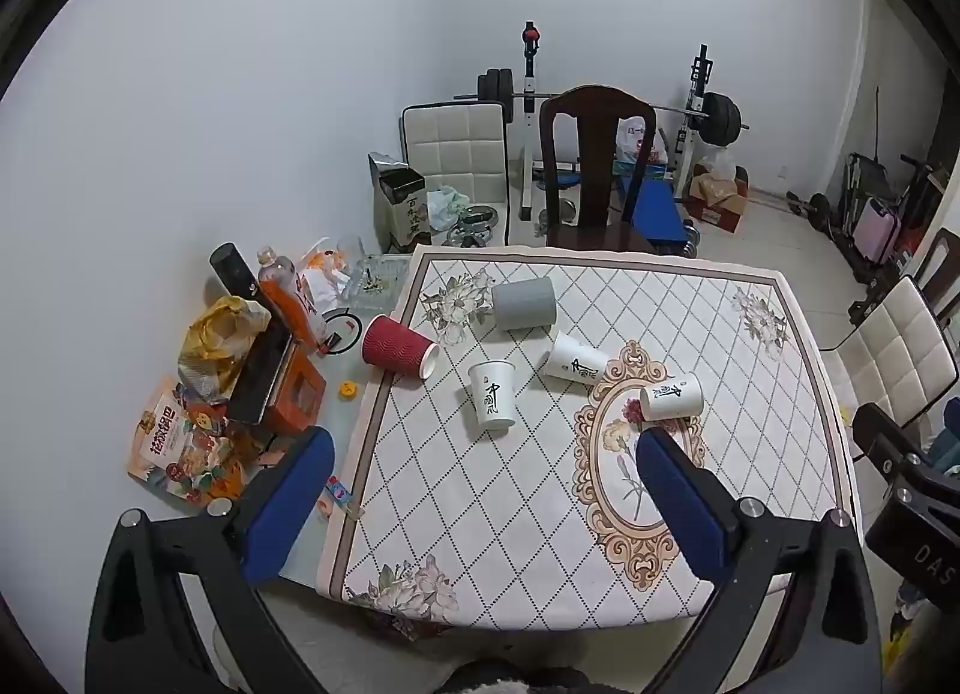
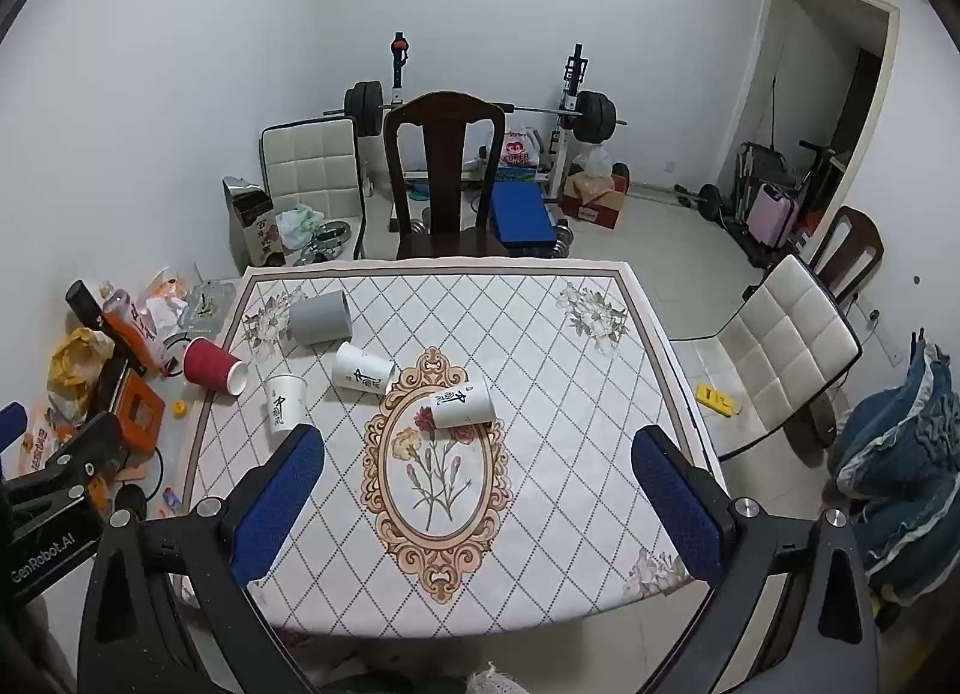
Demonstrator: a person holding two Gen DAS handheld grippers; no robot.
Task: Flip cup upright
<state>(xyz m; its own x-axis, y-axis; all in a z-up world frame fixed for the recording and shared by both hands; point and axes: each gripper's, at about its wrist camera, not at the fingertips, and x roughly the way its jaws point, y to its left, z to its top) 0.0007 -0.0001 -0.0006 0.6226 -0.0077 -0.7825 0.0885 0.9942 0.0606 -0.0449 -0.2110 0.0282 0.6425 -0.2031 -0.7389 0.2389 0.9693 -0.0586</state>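
Several paper cups lie on the patterned tablecloth [image 1: 660, 298]. A red ribbed cup [image 1: 399, 354] lies on its side at the left edge. A grey cup [image 1: 524, 303] lies on its side behind it. A white cup with black writing [image 1: 493, 395] stands mouth down. Two more white cups [image 1: 575, 367] [image 1: 672, 396] lie on their sides. They also show in the right wrist view: red [image 2: 214, 366], grey [image 2: 320, 317], white [image 2: 285, 403], [image 2: 363, 368], [image 2: 463, 403]. My left gripper [image 1: 485, 466] and right gripper [image 2: 478, 460] are open, empty, held above the table's near side.
Clutter of snack bags [image 1: 180, 442], a bottle [image 1: 288, 298] and boxes fills the glass table's left side. A dark wooden chair [image 1: 594, 166] stands behind the table, a white chair [image 2: 786, 352] at the right. A weight bench [image 2: 480, 112] stands by the far wall.
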